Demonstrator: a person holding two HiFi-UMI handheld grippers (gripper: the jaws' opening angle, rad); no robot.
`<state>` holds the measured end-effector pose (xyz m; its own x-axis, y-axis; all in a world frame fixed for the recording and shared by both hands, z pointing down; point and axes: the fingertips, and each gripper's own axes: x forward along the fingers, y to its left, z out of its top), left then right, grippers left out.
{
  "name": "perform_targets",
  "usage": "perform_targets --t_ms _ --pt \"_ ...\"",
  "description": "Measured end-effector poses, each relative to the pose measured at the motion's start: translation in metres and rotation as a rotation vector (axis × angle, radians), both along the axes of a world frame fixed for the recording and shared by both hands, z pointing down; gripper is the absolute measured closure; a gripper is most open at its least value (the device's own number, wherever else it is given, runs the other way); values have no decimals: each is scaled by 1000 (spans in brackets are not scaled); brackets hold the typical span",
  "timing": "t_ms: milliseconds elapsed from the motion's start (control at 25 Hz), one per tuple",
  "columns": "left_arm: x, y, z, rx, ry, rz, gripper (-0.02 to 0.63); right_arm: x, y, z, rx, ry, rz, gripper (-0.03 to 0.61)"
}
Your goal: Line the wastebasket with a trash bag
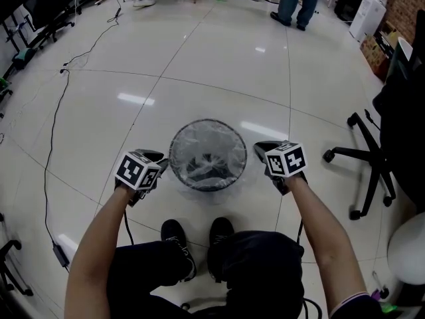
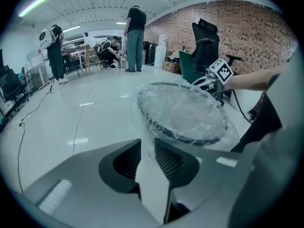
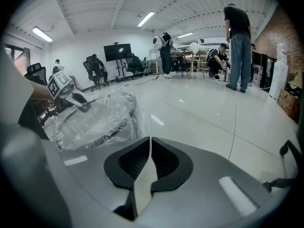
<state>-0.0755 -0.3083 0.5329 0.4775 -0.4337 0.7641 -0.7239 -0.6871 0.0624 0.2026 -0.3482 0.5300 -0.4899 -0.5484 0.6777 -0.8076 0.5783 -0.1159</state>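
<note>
A round black mesh wastebasket (image 1: 174, 159) stands on the floor just ahead of my feet. A clear trash bag (image 1: 207, 153) lies inside it and folds over the rim. My left gripper (image 1: 161, 159) is at the rim's left side; in the left gripper view its jaws (image 2: 147, 144) stand apart, with a strip of bag film (image 2: 183, 110) running loosely between them. My right gripper (image 1: 261, 150) is at the rim's right side. In the right gripper view its jaws (image 3: 148, 141) are closed on the bag's thin edge (image 3: 95, 118).
A black office chair (image 1: 372, 158) stands to the right. A cable (image 1: 50, 158) runs over the glossy floor at the left. People (image 1: 299, 2) stand far ahead. My shoes (image 1: 199, 234) are right behind the basket. A white rounded object (image 1: 408, 248) sits at the lower right.
</note>
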Motion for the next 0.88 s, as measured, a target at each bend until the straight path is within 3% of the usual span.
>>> perform_targets --t_ms 160,440,880 --pt "-10 -1 -14 35 38 -33 498 4 -2 -6 12 -7 27 560" --pt "-16 -6 -48 103 136 -97 495 3 -2 -24 44 -27 51 560" --pt "80 -13 -88 179 176 59 499 14 2 -32 45 -87 71 522"
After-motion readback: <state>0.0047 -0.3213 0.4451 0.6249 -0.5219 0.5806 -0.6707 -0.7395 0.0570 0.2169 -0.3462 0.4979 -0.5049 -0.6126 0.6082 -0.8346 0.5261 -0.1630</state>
